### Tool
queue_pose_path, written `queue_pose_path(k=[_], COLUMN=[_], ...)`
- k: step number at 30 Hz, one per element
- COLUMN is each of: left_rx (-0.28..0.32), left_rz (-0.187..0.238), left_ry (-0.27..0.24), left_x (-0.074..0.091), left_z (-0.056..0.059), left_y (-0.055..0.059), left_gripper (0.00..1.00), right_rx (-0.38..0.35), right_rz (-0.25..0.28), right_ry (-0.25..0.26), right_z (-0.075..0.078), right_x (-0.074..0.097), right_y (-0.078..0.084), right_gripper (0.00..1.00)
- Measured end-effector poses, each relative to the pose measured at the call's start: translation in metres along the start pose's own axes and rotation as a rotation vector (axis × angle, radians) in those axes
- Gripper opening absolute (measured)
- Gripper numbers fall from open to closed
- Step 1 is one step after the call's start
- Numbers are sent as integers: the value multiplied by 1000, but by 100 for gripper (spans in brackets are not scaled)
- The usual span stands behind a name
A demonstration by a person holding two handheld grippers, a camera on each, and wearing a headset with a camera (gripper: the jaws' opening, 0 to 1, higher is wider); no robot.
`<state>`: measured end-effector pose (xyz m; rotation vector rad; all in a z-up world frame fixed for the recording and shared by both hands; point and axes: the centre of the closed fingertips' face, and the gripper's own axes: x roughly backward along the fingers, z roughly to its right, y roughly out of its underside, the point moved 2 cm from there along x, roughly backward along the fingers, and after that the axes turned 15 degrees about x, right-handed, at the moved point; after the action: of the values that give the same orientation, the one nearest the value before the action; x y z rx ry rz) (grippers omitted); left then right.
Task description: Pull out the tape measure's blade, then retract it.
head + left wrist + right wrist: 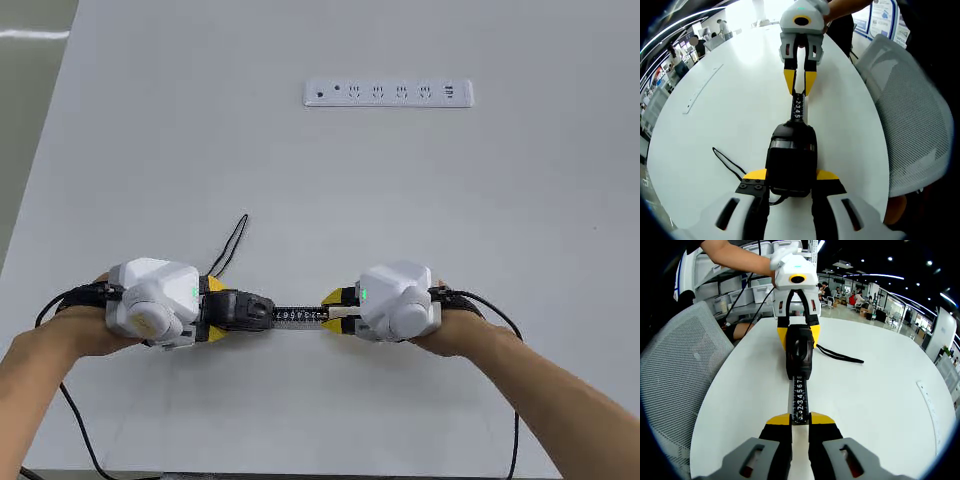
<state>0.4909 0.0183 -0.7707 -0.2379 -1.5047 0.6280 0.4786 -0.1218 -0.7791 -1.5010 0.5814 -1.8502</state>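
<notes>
A black tape measure (240, 309) lies low over the white table, its case held between the yellow tips of my left gripper (213, 308), which is shut on it (791, 160). A short length of dark blade (298, 315) with white numbers runs right from the case. My right gripper (331, 311) is shut on the blade's free end (799, 405). In the right gripper view the case (799, 357) faces me, with the left gripper (798, 337) behind it. In the left gripper view the right gripper (800, 82) pinches the blade (798, 107).
A white power strip (388, 93) lies far back on the table (350, 190). The tape measure's black wrist strap (230, 245) trails toward the back. Black cables hang from both grippers over the near edge. A grey mesh chair (910, 110) stands beside the table.
</notes>
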Motion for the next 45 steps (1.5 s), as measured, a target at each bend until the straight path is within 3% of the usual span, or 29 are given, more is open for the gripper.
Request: queue_pose_path(k=[45], left_rx=[-8], left_rz=[-10], left_ry=[1], left_x=[0], left_z=[1], left_y=[0], left_gripper=[28], right_rx=[-3], right_rz=[-10], right_ry=[-3], right_z=[-4], right_x=[13], right_y=[10], right_gripper=[9])
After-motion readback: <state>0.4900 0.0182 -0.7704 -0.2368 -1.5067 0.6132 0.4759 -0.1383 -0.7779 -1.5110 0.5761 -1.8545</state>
